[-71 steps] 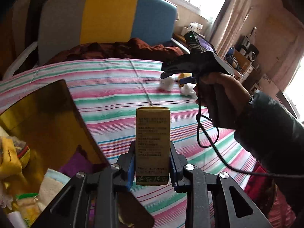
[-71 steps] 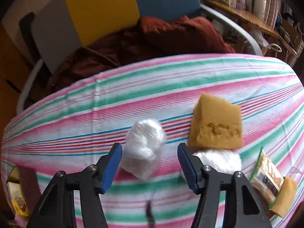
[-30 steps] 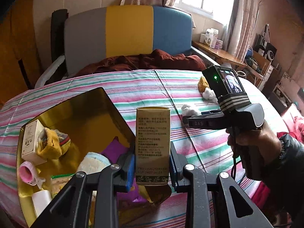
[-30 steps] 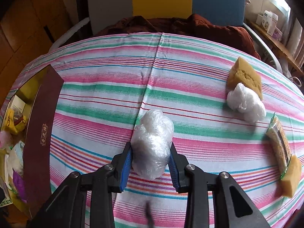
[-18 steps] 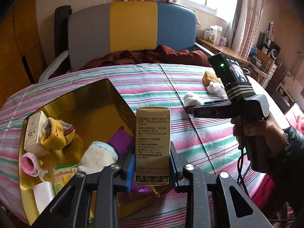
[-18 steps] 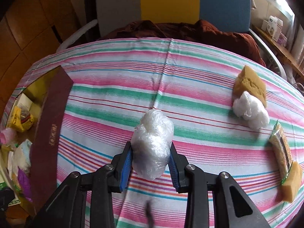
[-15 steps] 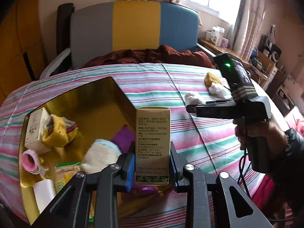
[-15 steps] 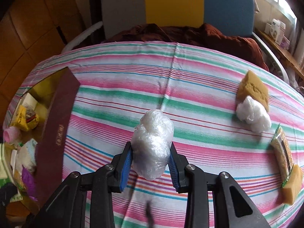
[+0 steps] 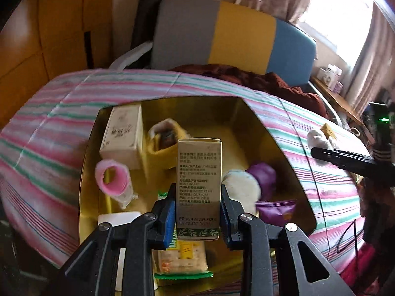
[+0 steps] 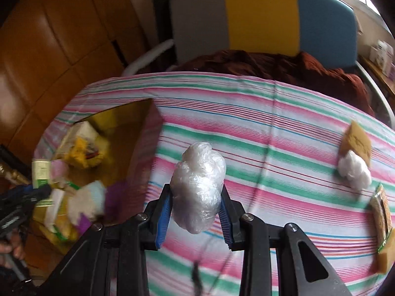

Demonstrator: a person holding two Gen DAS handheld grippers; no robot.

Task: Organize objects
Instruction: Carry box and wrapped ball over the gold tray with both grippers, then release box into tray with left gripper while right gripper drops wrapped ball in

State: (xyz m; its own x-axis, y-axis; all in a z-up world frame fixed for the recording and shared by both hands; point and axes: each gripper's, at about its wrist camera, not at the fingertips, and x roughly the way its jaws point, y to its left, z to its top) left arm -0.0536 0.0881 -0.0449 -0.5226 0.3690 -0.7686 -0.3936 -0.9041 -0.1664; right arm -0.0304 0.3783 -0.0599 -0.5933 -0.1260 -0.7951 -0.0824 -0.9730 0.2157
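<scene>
My left gripper (image 9: 197, 215) is shut on an upright olive-green carton (image 9: 199, 187) and holds it above the open gold-lined box (image 9: 279, 148). The box holds a white carton (image 9: 122, 133), a yellow sock (image 9: 163, 145), a pink roll (image 9: 113, 181), a white sock (image 9: 243, 190), a purple packet (image 9: 275, 209) and a cracker pack (image 9: 182, 254). My right gripper (image 10: 196, 213) is shut on a crumpled clear plastic ball (image 10: 198, 187) above the striped tablecloth (image 10: 271, 133), right of the box (image 10: 140, 162).
A yellow sponge (image 10: 356, 143), a second plastic ball (image 10: 354, 172) and a snack packet (image 10: 382, 219) lie on the table's right side. A grey, yellow and blue chair back (image 10: 259, 14) with a maroon cloth (image 10: 271, 66) stands behind. Wooden panelling (image 10: 49, 49) is at left.
My left gripper has swung left with the carton and is now over the box's contents. My right gripper has carried the plastic ball left, toward the box.
</scene>
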